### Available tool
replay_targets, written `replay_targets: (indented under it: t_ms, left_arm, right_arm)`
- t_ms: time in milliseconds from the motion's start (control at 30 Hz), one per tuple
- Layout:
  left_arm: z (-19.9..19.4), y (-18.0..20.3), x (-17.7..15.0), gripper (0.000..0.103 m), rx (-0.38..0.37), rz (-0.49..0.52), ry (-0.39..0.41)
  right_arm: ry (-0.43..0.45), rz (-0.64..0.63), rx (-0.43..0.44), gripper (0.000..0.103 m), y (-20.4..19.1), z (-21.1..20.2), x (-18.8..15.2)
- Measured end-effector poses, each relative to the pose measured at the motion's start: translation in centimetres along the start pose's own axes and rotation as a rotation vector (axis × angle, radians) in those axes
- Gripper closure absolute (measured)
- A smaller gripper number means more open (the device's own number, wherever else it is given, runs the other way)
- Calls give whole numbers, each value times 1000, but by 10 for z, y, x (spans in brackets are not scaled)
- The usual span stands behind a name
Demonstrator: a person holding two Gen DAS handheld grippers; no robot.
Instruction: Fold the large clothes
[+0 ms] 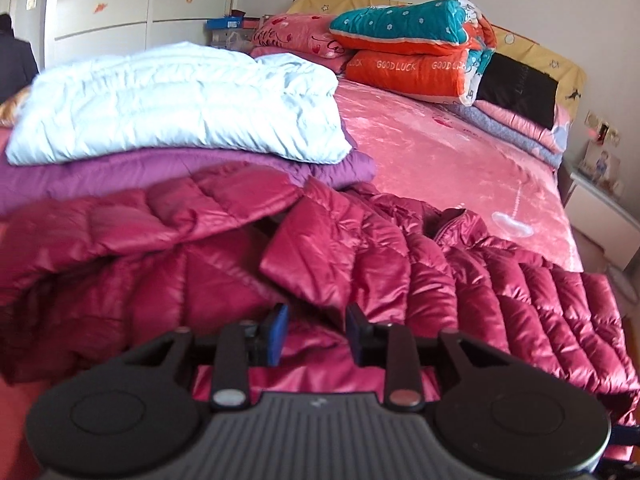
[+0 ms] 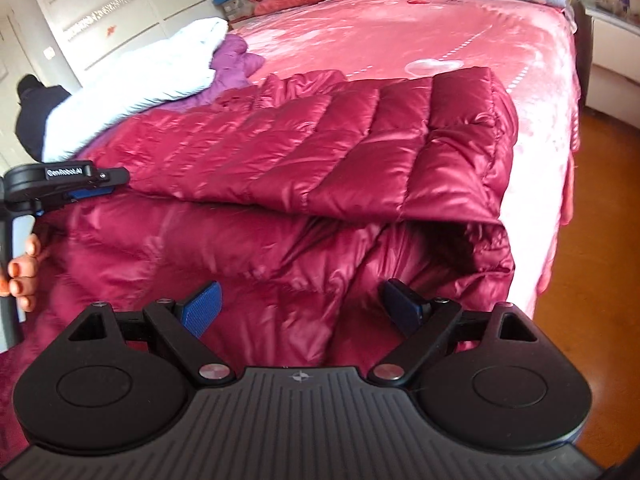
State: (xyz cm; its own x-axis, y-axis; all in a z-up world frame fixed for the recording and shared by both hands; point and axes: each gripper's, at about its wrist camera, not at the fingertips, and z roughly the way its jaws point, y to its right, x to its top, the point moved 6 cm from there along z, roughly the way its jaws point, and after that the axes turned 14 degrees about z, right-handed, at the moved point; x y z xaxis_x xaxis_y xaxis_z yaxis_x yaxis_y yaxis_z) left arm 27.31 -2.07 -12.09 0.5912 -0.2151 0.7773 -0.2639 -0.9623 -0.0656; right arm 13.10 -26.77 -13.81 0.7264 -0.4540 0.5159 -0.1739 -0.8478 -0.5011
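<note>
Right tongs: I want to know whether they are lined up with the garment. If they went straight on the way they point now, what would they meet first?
Probably the dark red puffer jacket: the open right tongs point down at its lower, folded-under layer near the bed's edge. Depth is hard to judge.

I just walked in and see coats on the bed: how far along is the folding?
Two garments, a pale blue one on a purple one, already lie folded in a stack. The crimson puffer jacket is in hand: one panel is doubled over its lower half, but both the left gripper and the right gripper are open, holding nothing. Its rumpled part likely still needs folding in.
</note>
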Motion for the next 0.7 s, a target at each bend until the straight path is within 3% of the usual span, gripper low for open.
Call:
replay_targets:
  t_ms: [200,300,400,533,700]
  left_arm:
    - [-18,2,8,62,37,87,23]
    - [-22,7,16,59,41,118,41]
    - [-22,14,21,58,44,143,50]
    - [-17,23,25,55,46,173,51]
    - [-7,36,30,49,45,198,58]
  right_arm:
    - [43,52,66,0,-5,-20,-4]
    - [10,42,145,0,-15,-27,-12]
    - [96,-48,177,0,-34,-42,-16]
    - [299,-94,140,0,-41,-55,1]
    - [445,-60,-30,0,-24,-36,35]
